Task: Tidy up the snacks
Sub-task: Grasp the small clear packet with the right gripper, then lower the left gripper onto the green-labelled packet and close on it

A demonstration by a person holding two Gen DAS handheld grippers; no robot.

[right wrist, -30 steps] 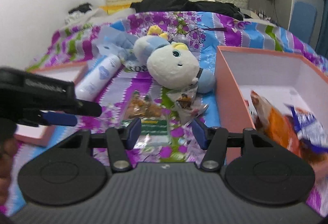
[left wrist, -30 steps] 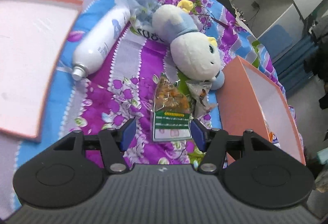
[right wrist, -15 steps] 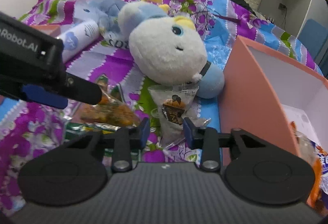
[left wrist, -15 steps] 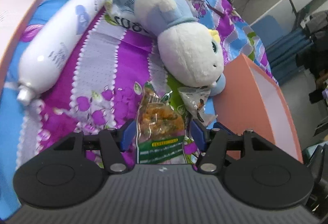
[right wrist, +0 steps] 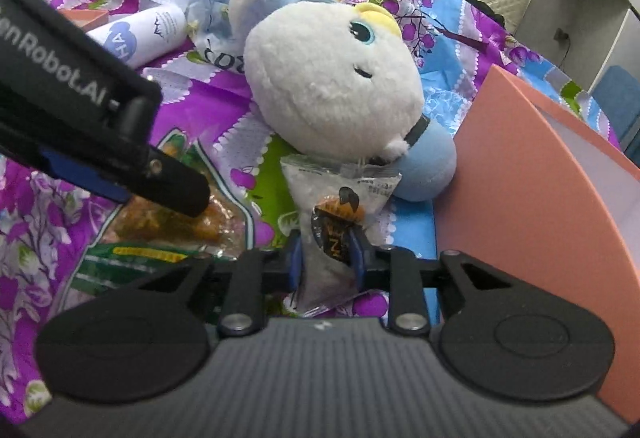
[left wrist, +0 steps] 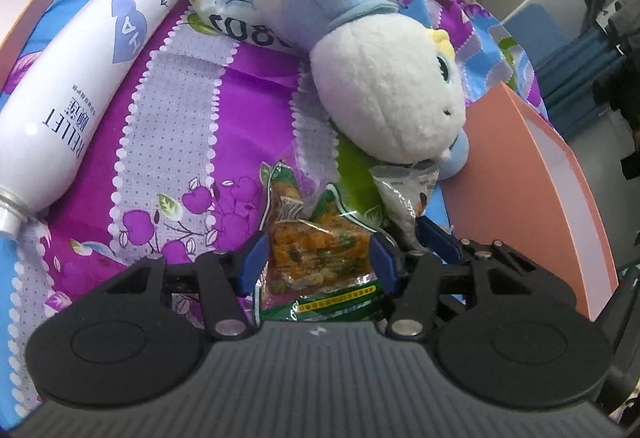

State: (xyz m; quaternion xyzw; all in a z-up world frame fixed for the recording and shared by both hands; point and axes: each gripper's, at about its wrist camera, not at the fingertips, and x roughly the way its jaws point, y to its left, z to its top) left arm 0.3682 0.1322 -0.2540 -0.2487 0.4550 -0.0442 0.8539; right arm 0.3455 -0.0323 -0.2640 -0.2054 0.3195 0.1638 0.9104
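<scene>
- Left wrist view: the left gripper (left wrist: 316, 262) has its blue pads spread on either side of the orange-and-green snack bag (left wrist: 316, 258), which lies flat on the flowery bedspread (left wrist: 172, 125). The pads look right at the bag's edges, but it doesn't look squeezed, so I'd call it straddled, not pinched yet.
- Compared with a second ago this gripper has come in a lot: back then the bag lay out in front of the tips, now it sits between them. The white bottle (left wrist: 76, 97) and plush toy (left wrist: 360, 77) loom bigger too.
- Risk here, I reckon: the bag is slick and crinkly, so closing on just the edge could let it slide out or fold up. The right gripper's finger (left wrist: 438, 238) is poking in just beside it, so the two could bump.
- Right wrist view: the right gripper (right wrist: 326, 256) is pinched onto the small clear snack packet (right wrist: 336, 226), which sits between the plush toy and the orange box (right wrist: 540, 197), its top edge tucked against the toy.
- A second ago these jaws were wide open and farther back; half a second ago they were narrowing around the packet. Now they're closed on it.
- What could go wrong: lifting might drag the plush along, or the packet could slip since only the lower part is gripped. The box wall is close on the right, so swinging over could clip it.
</scene>
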